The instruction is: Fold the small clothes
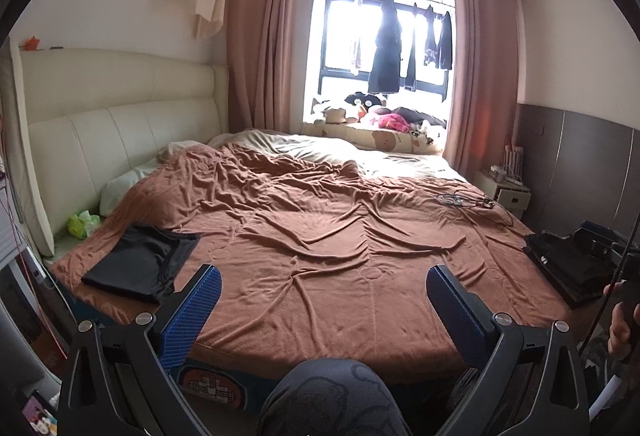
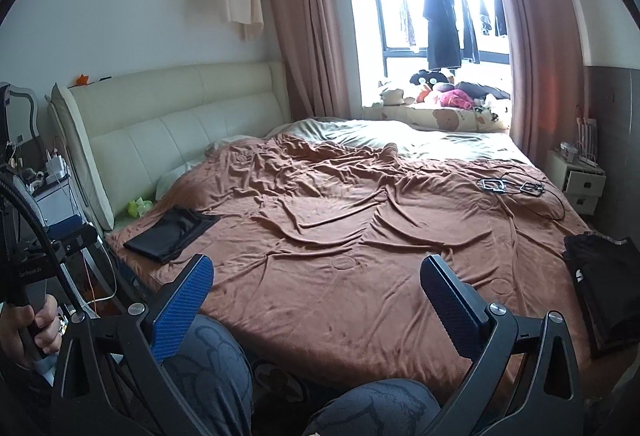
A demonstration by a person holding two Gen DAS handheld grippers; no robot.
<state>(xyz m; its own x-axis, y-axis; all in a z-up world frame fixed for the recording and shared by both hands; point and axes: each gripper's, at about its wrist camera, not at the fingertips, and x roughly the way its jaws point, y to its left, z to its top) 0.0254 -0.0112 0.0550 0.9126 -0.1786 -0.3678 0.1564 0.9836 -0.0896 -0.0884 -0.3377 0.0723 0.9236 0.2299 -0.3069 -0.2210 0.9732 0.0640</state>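
A folded black garment (image 1: 138, 262) lies flat at the near left corner of the bed; it also shows in the right wrist view (image 2: 172, 234). A pile of black clothes (image 1: 568, 268) sits at the near right edge of the bed, and shows in the right wrist view (image 2: 604, 284). My left gripper (image 1: 322, 278) is open and empty, held above the bed's near edge, right of the folded garment. My right gripper (image 2: 316, 270) is open and empty, above the near edge, left of the pile.
The bed is covered by a wrinkled brown blanket (image 1: 320, 220). Cables and a small device (image 1: 468, 200) lie at its far right. A green tissue pack (image 1: 82, 223) sits by the cream headboard (image 1: 120, 131). A nightstand (image 2: 582, 181) stands at right. My knees (image 1: 332, 396) are below.
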